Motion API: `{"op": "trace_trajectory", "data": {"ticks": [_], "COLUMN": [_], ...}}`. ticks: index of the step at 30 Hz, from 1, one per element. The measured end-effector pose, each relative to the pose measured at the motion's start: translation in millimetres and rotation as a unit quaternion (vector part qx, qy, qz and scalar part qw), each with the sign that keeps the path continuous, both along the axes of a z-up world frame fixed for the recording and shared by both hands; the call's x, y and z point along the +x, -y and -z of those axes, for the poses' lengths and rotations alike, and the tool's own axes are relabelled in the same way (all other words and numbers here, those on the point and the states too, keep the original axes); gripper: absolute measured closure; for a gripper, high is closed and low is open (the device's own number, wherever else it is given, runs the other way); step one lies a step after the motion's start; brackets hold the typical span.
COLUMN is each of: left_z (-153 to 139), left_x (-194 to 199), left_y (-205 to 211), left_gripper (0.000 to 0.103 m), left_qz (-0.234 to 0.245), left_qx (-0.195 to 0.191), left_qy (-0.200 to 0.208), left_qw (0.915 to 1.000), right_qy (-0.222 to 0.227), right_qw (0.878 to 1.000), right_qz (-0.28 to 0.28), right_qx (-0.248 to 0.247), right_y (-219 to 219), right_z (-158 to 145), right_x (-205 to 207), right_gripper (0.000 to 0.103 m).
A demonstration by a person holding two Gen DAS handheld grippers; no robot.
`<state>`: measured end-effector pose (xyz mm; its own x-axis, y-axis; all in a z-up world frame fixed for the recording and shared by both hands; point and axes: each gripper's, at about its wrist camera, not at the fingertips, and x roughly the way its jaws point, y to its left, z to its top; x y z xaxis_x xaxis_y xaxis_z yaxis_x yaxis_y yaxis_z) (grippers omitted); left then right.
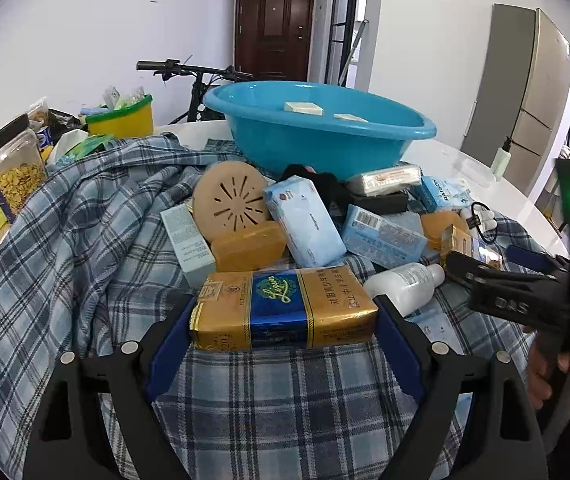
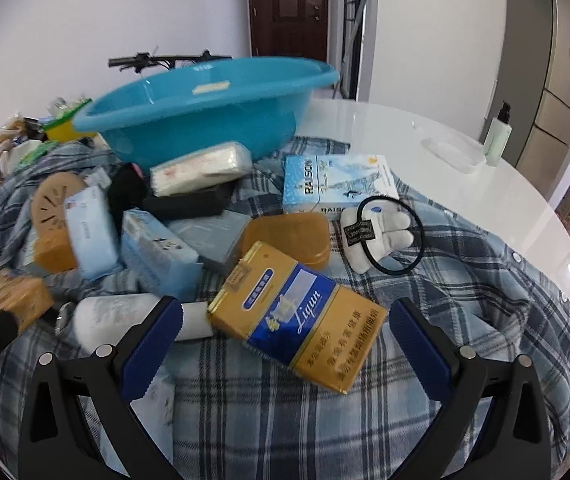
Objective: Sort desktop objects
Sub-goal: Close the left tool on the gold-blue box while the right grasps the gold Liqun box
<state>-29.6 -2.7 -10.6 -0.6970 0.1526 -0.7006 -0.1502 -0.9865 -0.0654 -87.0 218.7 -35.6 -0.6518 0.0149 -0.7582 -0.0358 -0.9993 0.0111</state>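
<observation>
Left gripper (image 1: 285,312) clamps gold carton (image 1: 283,308) — right gripper (image 2: 285,320) spread, straddling second carton (image 2: 299,320).

Home, likely an apartment dining area: dark wooden entry door (image 1: 275,26), tall fridge (image 1: 533,92), bicycle (image 1: 195,76) parked against the wall. White round worktop (image 2: 425,140) carries household clutter: plaid shirt (image 1: 85,240), blue basin (image 1: 317,128), snack jar (image 1: 13,172).
</observation>
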Motion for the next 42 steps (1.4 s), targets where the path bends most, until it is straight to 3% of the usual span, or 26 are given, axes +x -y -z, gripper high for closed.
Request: {"op": "trace_trajectory", "data": {"ticks": [6, 14, 16, 19, 23, 28, 36, 42], "left_z": [2.8, 2.0, 1.4, 0.4, 0.2, 1.6, 2.8, 2.9], "left_x": [-1.1, 1.2, 2.6, 4.6, 6.0, 7.1, 7.2, 7.0], "left_y": [-4.1, -5.0, -5.9, -8.2, -11.7, -16.9, -13.9, -14.1], "left_gripper": [0.015, 0.015, 0.015, 0.015, 0.015, 0.015, 0.015, 0.015], "left_qz": [0.007, 0.009, 0.011, 0.015, 0.020, 0.026, 0.022, 0.022], "left_qx": [0.002, 0.004, 0.006, 0.006, 0.007, 0.002, 0.002, 0.003], "left_qy": [0.005, 0.004, 0.004, 0.003, 0.002, 0.004, 0.004, 0.003], "left_qw": [1.0000, 0.9999, 0.9999, 0.9999, 0.9998, 0.9997, 0.9997, 0.9998], "right_qy": [0.008, -0.010, -0.007, 0.000, -0.003, -0.008, 0.028, 0.038], "right_qw": [1.000, 0.998, 0.998, 0.997, 0.999, 0.998, 0.998, 0.998], "right_qz": [-0.002, -0.055, -0.066, -0.076, -0.044, -0.035, -0.059, -0.052], "right_qx": [0.005, -0.004, -0.003, -0.007, -0.023, -0.054, 0.011, -0.015], "right_y": [0.2, 0.5, -0.4, -4.7, -16.8, -23.5, -7.1, -17.5], "right_z": [8.5, -2.5, -4.3, -2.7, 0.7, 0.1, 15.2, 21.3], "right_x": [-5.2, 14.2, 22.8, 37.1, 49.7, 40.8, 21.1, 19.4], "right_gripper": [0.003, 0.041, 0.043, 0.040, 0.009, 0.007, 0.002, 0.006]}}
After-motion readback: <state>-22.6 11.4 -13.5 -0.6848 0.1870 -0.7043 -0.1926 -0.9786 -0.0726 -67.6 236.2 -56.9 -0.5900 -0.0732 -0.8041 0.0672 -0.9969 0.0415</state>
